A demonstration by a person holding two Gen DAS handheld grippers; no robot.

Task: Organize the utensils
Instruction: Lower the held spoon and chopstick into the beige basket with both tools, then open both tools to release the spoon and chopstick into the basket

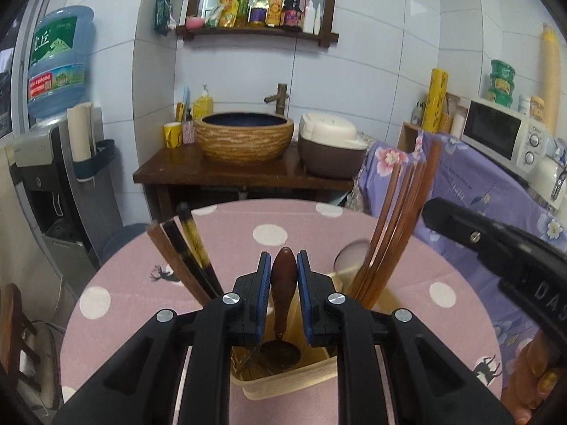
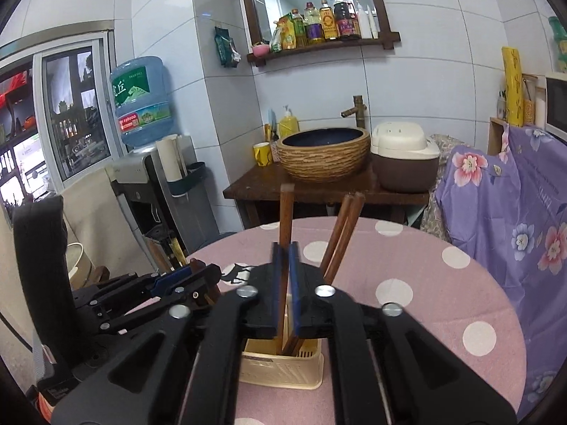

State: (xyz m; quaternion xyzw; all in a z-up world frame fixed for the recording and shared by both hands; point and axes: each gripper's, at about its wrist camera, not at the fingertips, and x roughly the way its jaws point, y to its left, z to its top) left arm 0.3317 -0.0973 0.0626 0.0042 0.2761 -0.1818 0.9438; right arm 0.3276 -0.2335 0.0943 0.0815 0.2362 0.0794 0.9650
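In the left wrist view my left gripper is shut on the brown wooden handle of a spoon, whose bowl hangs down inside a cream utensil holder on the pink dotted table. Dark chopsticks lean out to the left and brown chopsticks to the right. In the right wrist view my right gripper is shut on a brown chopstick standing upright in the holder. Two more chopsticks lean right. The left gripper shows at the left.
Behind the round table stands a wooden stand with a woven basin and a rice cooker. A purple floral cloth covers furniture at the right, with a microwave on it. A water dispenser stands left.
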